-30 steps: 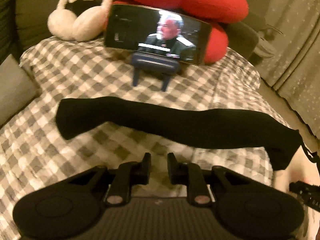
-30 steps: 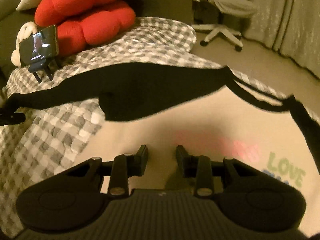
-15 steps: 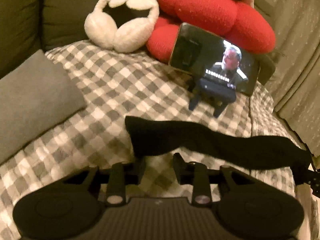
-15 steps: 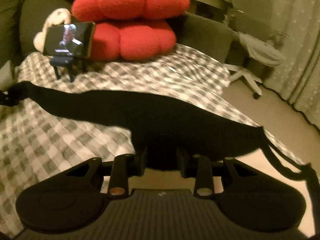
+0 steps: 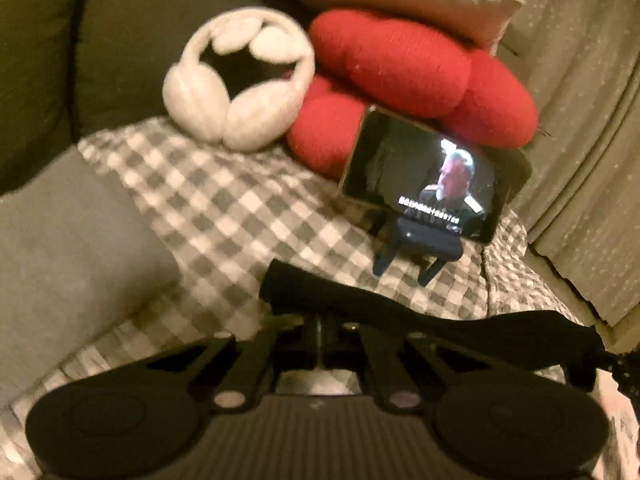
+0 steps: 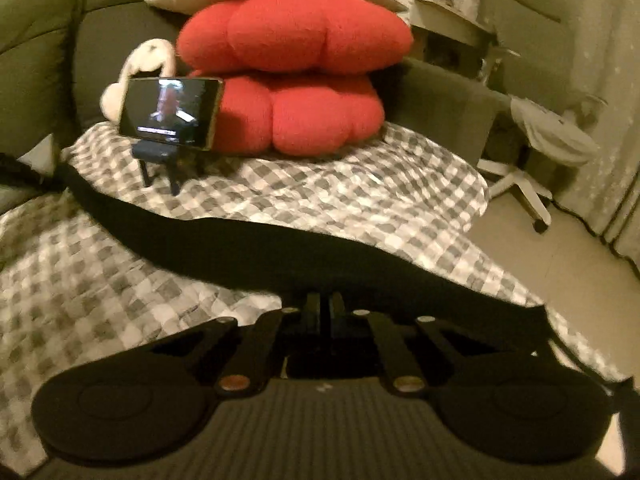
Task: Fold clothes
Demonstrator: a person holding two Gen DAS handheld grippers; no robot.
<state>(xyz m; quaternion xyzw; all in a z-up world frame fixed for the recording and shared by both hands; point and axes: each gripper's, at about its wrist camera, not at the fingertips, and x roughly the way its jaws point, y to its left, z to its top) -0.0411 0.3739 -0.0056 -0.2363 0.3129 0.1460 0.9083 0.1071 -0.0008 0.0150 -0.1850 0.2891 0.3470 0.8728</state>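
1. Left view: your left gripper (image 5: 320, 330) is pinched tight on one end of the black garment (image 5: 460, 326). It is soft, light and floppy, so hold it near the edge.
2. Right view: your right gripper (image 6: 325, 312) is pinched on the black garment (image 6: 280, 248) too. It is a long dark band stretched over the checked blanket (image 6: 360, 200).

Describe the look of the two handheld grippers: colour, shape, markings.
The left gripper and the right gripper look alike: matte black, a ribbed body with a small pale mark at its middle, two round discs at the sides, slotted linkage arms with metallic pivot pins, and narrow black fingers. No cables, hands or sleeves show.
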